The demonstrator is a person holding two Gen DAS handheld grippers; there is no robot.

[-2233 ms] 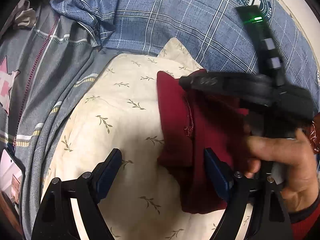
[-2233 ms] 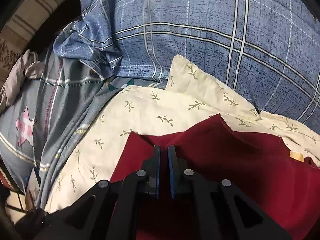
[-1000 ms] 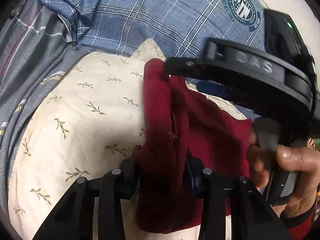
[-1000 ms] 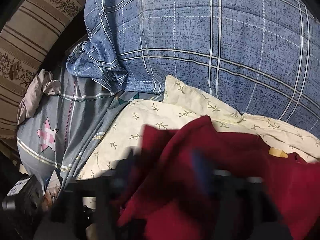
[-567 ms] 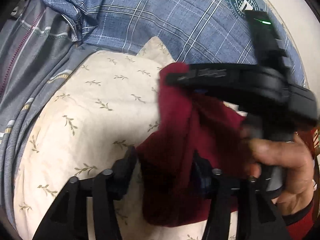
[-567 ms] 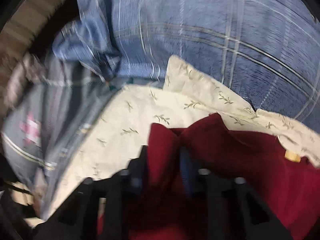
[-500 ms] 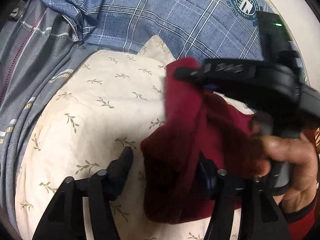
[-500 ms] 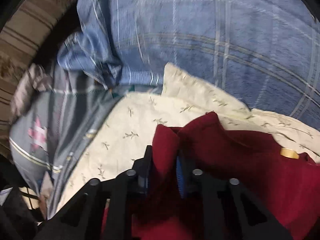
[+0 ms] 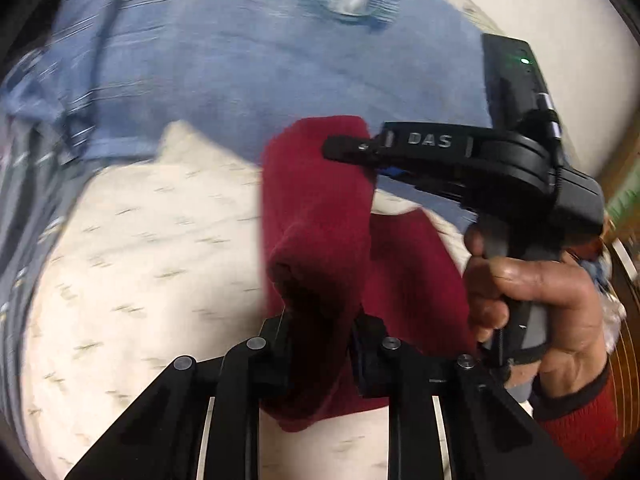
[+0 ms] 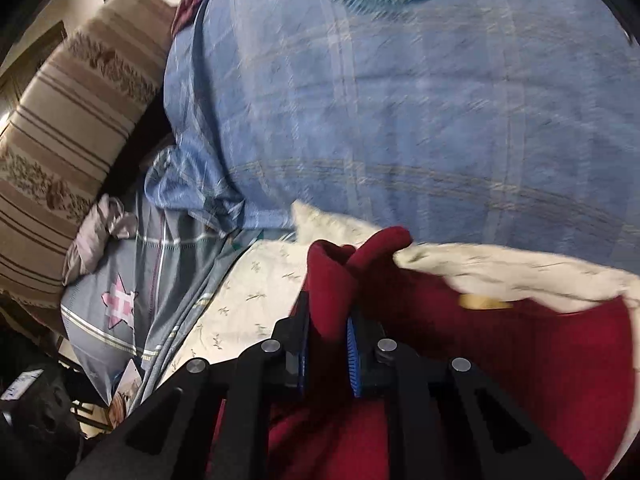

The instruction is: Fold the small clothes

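Note:
A dark red garment (image 9: pixel 320 240) is lifted off a cream leaf-print pillow (image 9: pixel 140 260). My left gripper (image 9: pixel 320 344) is shut on a bunched fold of its near edge. My right gripper (image 10: pixel 326 340) is shut on another fold of the red garment (image 10: pixel 500 360); it shows in the left wrist view (image 9: pixel 360 148) clamping the garment's upper edge, held by a hand (image 9: pixel 532 300). The cloth hangs stretched between both grippers. A small tan label (image 10: pixel 482 302) shows on the garment.
A blue plaid duvet (image 10: pixel 400 120) with a round emblem rises behind the pillow. A grey bedsheet with a pink star (image 10: pixel 120 300) lies at the left. A striped brown cushion (image 10: pixel 68 120) and a crumpled grey cloth (image 10: pixel 96 232) sit at the far left.
My left gripper closed on the garment's near edge. Both grippers have risen, lifting the red garment off the pillow; the views are blurred by motion.

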